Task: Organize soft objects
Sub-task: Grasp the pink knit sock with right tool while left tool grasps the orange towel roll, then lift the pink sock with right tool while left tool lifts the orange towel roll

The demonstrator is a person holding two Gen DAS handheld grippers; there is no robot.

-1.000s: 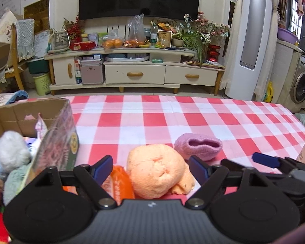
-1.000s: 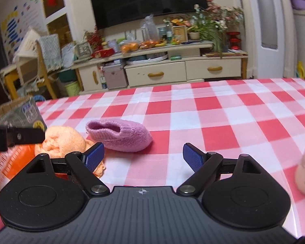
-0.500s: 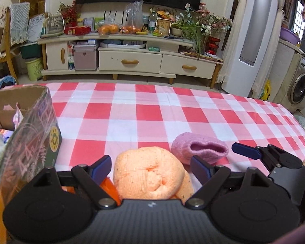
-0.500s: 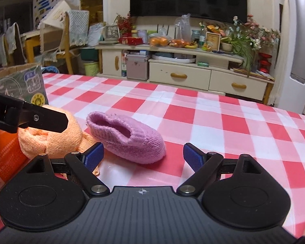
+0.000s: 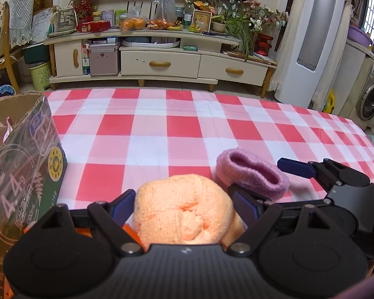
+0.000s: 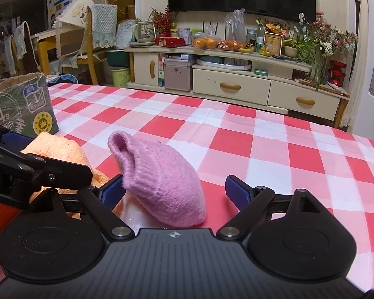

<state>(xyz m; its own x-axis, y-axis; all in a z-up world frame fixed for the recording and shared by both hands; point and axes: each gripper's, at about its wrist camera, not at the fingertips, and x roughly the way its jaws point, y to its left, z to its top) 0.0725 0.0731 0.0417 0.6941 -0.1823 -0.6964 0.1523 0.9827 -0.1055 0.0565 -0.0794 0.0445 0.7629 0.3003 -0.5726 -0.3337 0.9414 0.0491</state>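
Note:
An orange knitted ball (image 5: 182, 211) lies on the red-checked cloth, between the fingers of my left gripper (image 5: 184, 205). Its jaws stand wide, the blue pads (image 5: 123, 204) right at the ball's sides without squeezing it. To its right lies a pink knitted sock (image 5: 251, 174), opening upward. In the right wrist view the pink sock (image 6: 162, 182) sits inside my open right gripper (image 6: 174, 190). The left pad (image 6: 112, 189) touches the sock and the right pad is apart from it. The orange ball (image 6: 59, 149) shows behind the left gripper's finger (image 6: 37, 172).
A cardboard box with green print (image 5: 25, 174) stands at the left, close to the left gripper, with an orange package (image 5: 133, 234) under that gripper. The checked table (image 5: 187, 129) stretches ahead to its far edge; a cream TV cabinet (image 5: 162, 62) stands beyond.
Both grippers have come forward and down over the cloth. The orange ball now fills the left jaws. The pink sock has come in between the right fingers, and the right view has rolled.

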